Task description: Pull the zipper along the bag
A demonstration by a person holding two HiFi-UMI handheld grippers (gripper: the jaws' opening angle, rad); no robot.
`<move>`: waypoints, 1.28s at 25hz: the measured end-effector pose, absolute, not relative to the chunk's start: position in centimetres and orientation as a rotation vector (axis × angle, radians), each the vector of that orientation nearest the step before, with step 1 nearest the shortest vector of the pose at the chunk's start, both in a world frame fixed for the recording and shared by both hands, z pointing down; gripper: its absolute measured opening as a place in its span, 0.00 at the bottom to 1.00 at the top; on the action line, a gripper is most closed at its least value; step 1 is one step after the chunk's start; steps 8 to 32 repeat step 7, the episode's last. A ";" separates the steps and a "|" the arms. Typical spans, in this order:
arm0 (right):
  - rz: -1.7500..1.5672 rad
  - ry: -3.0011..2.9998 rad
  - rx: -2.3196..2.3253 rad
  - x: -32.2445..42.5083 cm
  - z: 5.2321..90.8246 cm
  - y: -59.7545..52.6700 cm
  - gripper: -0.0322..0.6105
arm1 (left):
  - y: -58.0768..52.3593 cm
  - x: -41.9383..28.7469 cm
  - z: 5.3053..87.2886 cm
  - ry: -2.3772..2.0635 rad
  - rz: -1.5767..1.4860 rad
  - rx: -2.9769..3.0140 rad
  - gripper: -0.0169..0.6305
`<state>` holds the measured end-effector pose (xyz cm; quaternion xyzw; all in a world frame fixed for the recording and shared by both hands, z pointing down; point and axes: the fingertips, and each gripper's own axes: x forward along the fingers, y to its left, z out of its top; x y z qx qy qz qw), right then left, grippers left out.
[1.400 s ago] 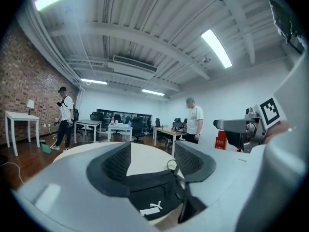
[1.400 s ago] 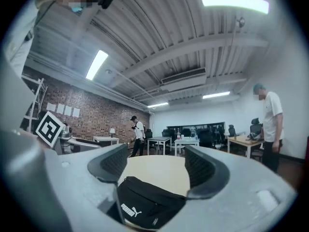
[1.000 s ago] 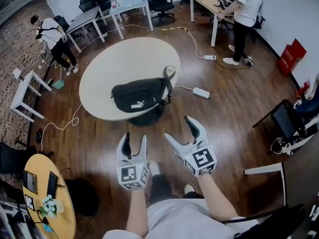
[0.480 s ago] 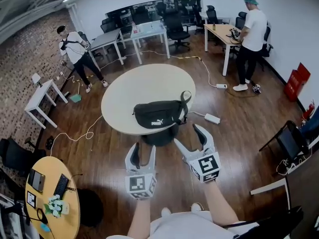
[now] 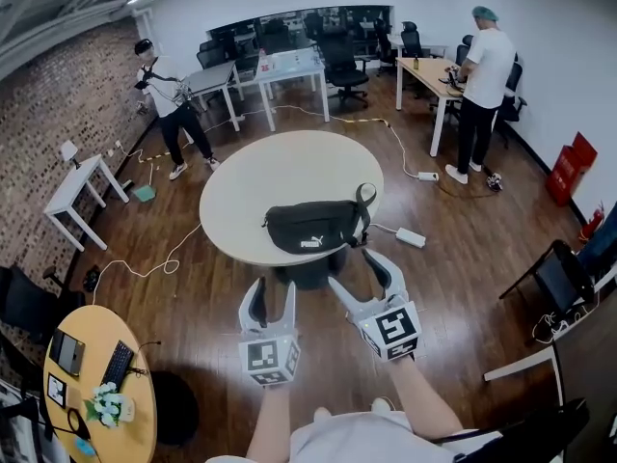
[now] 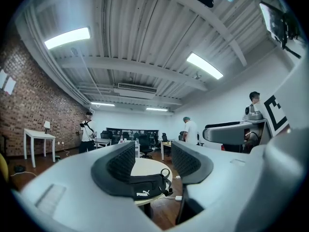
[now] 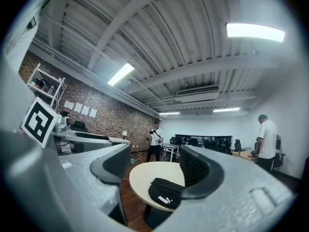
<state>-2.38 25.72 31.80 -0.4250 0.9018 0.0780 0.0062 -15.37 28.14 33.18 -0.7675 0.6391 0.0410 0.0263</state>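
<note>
Closing in on the bag, both grippers empty and narrowing.

The person is now standing nearer the round table (image 5: 253, 172) than a second ago. The black Puma waist bag (image 5: 315, 226) is lying at its near edge, its zipper pull too small to make out. The left gripper (image 5: 273, 288) and right gripper (image 5: 351, 268) are hovering short of the table, jaws closing on nothing, so pulling is not yet starting. Nothing is blocking the reach; a power strip (image 5: 410, 237) is lying on the floor just beyond the table.
</note>
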 end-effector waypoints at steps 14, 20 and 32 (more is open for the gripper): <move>0.222 2.827 -1.375 -3.2 32.4 26.1 0.50 | 28.8 -16.6 34.3 1.982 0.123 -2.398 0.41; 0.222 2.827 -1.375 -3.2 32.4 26.1 0.50 | 28.8 -16.6 34.3 1.982 0.123 -2.398 0.41; 0.222 2.827 -1.375 -3.2 32.4 26.1 0.50 | 28.8 -16.6 34.3 1.982 0.123 -2.398 0.41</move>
